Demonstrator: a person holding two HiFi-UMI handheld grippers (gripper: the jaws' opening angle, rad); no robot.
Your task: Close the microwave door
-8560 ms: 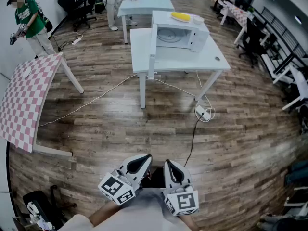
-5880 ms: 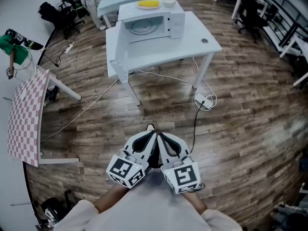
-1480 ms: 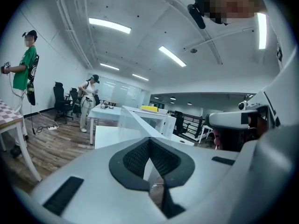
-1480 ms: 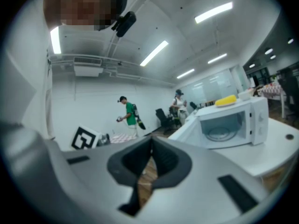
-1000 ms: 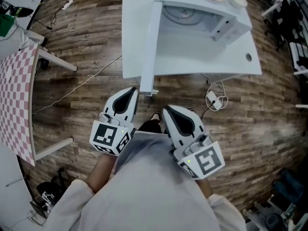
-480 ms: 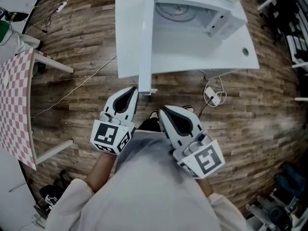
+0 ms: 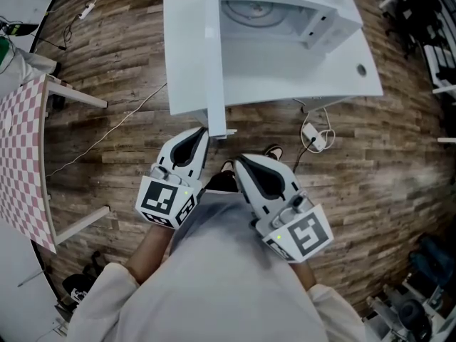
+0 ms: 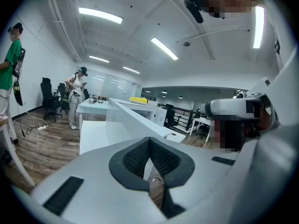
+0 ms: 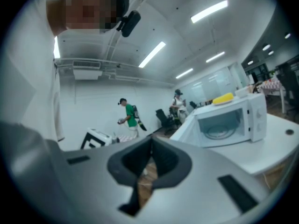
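Observation:
A white microwave [image 7: 285, 13] stands on a white table [image 7: 285, 77] with its door [image 7: 215, 70] swung wide open, edge-on toward me. Its cavity with the glass turntable shows in the right gripper view [image 9: 229, 120]. My left gripper [image 7: 202, 131] is shut and empty, its tip just short of the door's outer end; in the left gripper view the door [image 8: 140, 120] runs away ahead of the jaws. My right gripper [image 7: 239, 162] is shut and empty too, held close to my body below the table's front edge. A yellow thing [image 9: 223, 98] lies on the microwave's top.
A pink checked table [image 7: 21, 155] stands at the left. A power strip with cables [image 7: 313, 135] lies on the wooden floor under the white table's right side. Two people [image 9: 127, 115] stand far off by office chairs.
Over the earlier frames I have walked up to the table. In the last second the microwave slid slightly up in view and the left gripper's tip drew nearer the door's end.

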